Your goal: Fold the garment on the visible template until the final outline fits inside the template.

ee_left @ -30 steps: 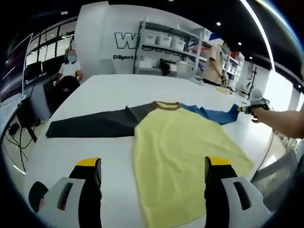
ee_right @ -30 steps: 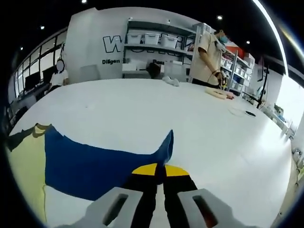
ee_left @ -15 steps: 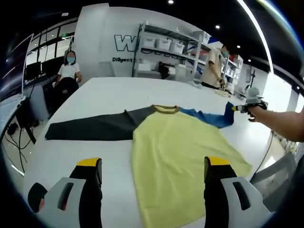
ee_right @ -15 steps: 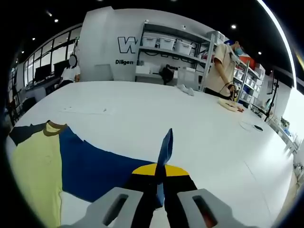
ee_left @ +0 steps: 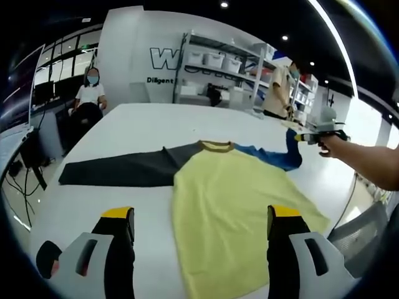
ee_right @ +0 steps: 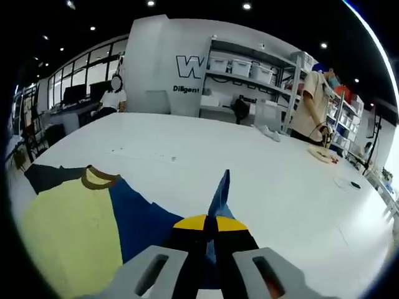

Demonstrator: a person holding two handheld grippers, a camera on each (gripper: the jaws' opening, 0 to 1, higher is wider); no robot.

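White table point(ee_left: 137, 128) carries the spread shirt point(ee_left: 230, 199)

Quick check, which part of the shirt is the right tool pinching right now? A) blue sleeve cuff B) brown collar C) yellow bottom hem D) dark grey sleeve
A: in the right gripper view the right tool is shut on the end of the blue sleeve of the yellow long-sleeved shirt, lifted off the white table; the left gripper view shows the same grip at the far end of that sleeve.
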